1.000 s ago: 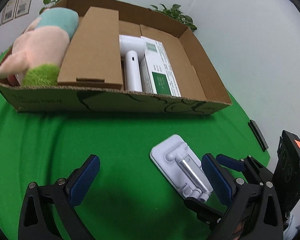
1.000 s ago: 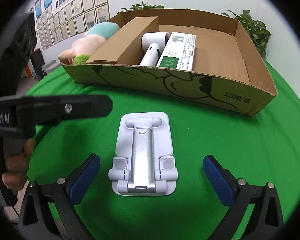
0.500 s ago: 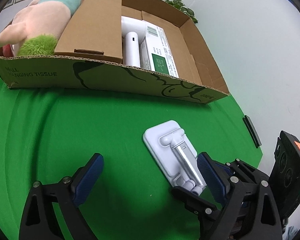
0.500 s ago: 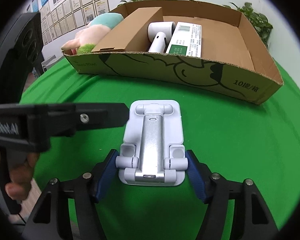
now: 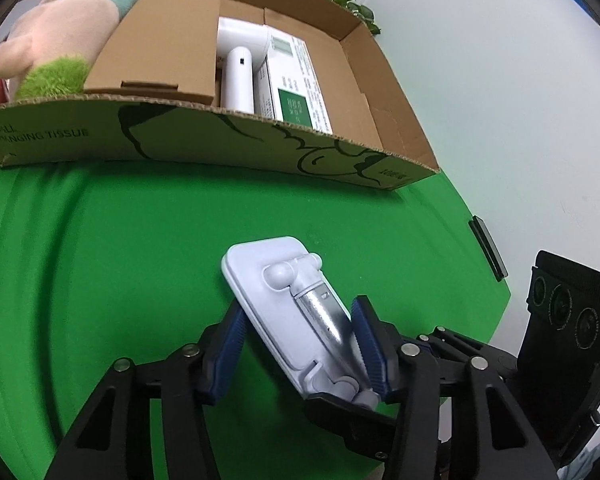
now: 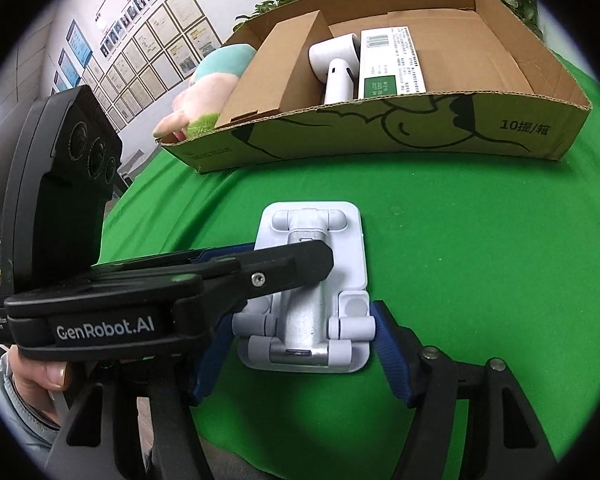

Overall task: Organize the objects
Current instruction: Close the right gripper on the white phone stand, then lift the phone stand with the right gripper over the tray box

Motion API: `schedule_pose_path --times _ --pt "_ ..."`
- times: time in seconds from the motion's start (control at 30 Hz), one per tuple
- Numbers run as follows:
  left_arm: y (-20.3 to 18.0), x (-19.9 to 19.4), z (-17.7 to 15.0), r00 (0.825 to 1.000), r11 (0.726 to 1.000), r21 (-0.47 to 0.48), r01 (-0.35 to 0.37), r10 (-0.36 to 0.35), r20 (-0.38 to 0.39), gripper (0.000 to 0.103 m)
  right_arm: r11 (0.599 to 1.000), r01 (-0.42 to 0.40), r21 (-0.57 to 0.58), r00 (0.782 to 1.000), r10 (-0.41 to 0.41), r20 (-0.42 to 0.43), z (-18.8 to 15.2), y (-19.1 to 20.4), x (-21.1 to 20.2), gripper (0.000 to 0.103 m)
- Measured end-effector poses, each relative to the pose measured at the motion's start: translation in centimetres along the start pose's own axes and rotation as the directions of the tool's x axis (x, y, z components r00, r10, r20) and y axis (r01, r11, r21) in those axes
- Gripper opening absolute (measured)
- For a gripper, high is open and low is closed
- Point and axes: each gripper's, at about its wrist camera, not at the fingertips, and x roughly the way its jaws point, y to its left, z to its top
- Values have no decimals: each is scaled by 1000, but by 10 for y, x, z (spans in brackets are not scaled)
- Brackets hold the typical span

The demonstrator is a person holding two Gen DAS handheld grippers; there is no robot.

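On the green cloth (image 6: 440, 280) just in front of the cardboard box (image 6: 380, 136), a folded white phone stand (image 6: 342, 256) lies flat with both grippers on it. The right gripper (image 6: 300, 354) clamps its near end at half width, while the left gripper (image 5: 300, 344) is closing its jaws across the middle, pads at the stand's edges. A clean lift into the box likely needs both grips squared on opposite edges, rising together and level.

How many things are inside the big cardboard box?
4. A plush toy at the left end, a folded brown carton beside it, a white hair dryer in the middle, and a white-and-green packet right of it. More could hide underneath.
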Motion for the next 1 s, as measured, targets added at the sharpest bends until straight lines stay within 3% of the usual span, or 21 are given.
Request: schedule_pose_path --times 0.1,0.4,1.0 --pt "-3 -5 0 1000 1000 15 -1 1 18 41 1000 7 -7 1000 -7 1 0 3 1 66" --pt "-26 -27 8 996 995 98 -9 0 87 35 999 23 -24 997 -22 69 4 9 -12 65" --pt "-69 -59 58 980 977 214 4 -47 193 33 996 73 -51 972 -59 226 46 12 -52 65"
